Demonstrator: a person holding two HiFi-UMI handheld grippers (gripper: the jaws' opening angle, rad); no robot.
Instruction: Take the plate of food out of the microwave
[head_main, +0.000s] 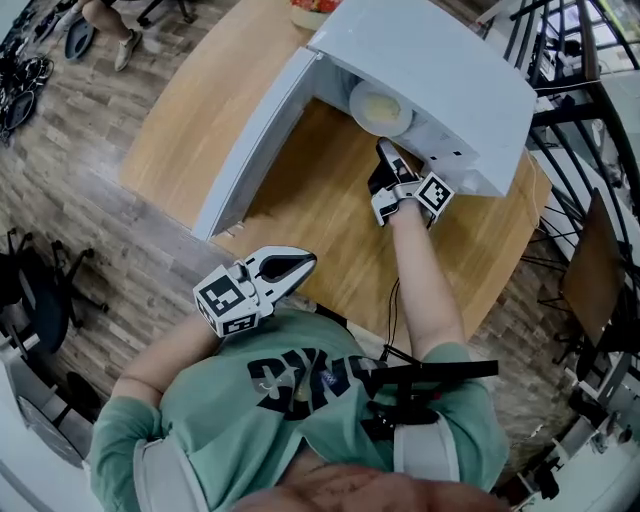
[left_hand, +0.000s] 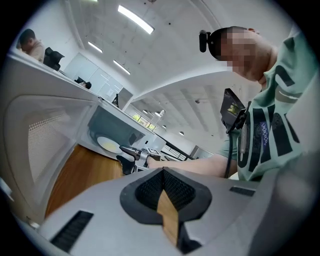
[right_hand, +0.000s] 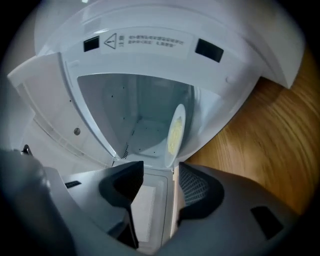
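A white microwave (head_main: 440, 70) stands on the wooden table (head_main: 190, 130) with its door (head_main: 255, 140) swung wide open. Inside lies a pale plate (head_main: 380, 108) of yellow food. My right gripper (head_main: 388, 152) is just in front of the cavity, its tips close to the plate's near rim, open with nothing between the pads. In the right gripper view the plate (right_hand: 176, 132) appears edge-on just beyond the right gripper (right_hand: 160, 180). My left gripper (head_main: 305, 263) hangs near my chest, off the table's front edge, shut and empty. The left gripper view shows the plate (left_hand: 107, 145) and right gripper (left_hand: 127, 152) ahead.
A red-and-white thing (head_main: 315, 12) sits at the table's far edge behind the microwave. Black metal chairs and frames (head_main: 590, 260) crowd the right side. The open door (left_hand: 45, 135) walls off the left of the cavity.
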